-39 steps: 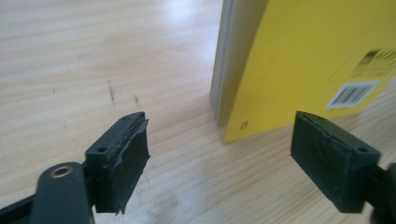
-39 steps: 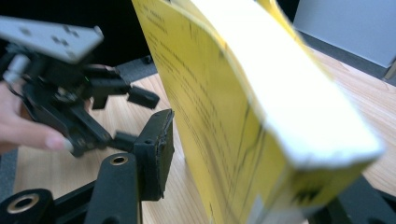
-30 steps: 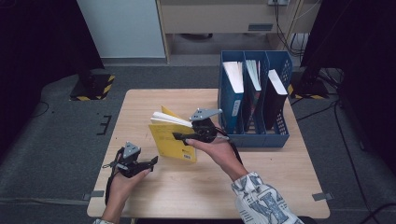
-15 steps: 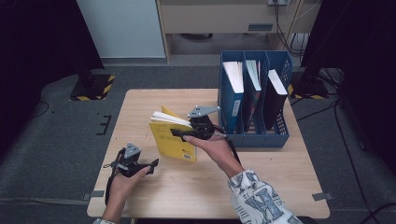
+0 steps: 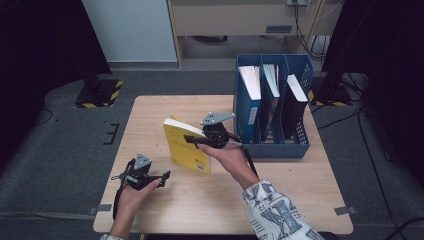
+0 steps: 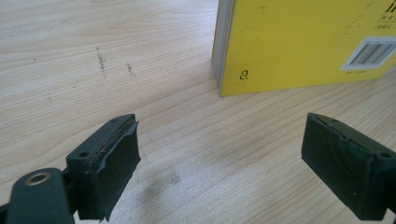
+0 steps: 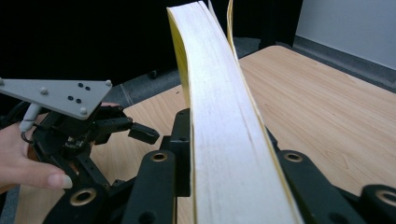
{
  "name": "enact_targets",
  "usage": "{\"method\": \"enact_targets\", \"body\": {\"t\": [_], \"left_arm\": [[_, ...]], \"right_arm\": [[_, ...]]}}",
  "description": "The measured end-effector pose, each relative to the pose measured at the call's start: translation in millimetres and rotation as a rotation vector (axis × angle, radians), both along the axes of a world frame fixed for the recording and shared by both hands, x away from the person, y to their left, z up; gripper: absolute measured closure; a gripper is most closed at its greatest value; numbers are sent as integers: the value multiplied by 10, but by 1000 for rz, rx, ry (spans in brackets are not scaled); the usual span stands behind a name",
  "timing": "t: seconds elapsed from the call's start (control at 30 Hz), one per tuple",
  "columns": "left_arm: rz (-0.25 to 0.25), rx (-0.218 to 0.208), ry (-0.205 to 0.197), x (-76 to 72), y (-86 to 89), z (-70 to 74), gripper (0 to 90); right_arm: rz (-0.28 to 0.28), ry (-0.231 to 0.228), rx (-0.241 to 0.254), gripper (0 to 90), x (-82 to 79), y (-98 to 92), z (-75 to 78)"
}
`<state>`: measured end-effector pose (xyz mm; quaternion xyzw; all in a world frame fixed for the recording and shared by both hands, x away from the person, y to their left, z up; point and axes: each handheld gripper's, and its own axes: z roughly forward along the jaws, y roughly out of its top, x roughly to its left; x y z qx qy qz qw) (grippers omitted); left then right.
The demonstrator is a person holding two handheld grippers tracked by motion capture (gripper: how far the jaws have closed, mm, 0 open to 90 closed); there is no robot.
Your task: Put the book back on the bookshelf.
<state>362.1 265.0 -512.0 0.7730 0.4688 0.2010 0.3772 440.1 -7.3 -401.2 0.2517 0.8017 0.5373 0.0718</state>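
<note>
A lab-like recording room. A bare pale wooden table (image 5: 165, 112) stands on grey carpet, tape-marked. Dark stands and loose cables (image 5: 367, 150) surround it.

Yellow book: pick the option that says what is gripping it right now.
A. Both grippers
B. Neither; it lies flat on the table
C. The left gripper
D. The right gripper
D. The right gripper has its jaws closed on the page block of the yellow book, which stands on edge on the table, while the left gripper sits apart with open jaws.
</note>
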Motion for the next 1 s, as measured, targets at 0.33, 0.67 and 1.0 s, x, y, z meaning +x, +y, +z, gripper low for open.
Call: {"method": "enact_targets", "body": {"t": [0.33, 0.67, 1.0], "left_arm": [[6, -7, -1, 3, 22, -6, 103], [13, -9, 5, 7, 42, -13, 100], [29, -8, 19, 18, 90, -31, 94]], "right_arm": [[-19, 0, 5, 742, 16, -15, -2], [-68, 45, 52, 750, 51, -70, -20], [-78, 98, 99, 750, 59, -109, 14]]}}
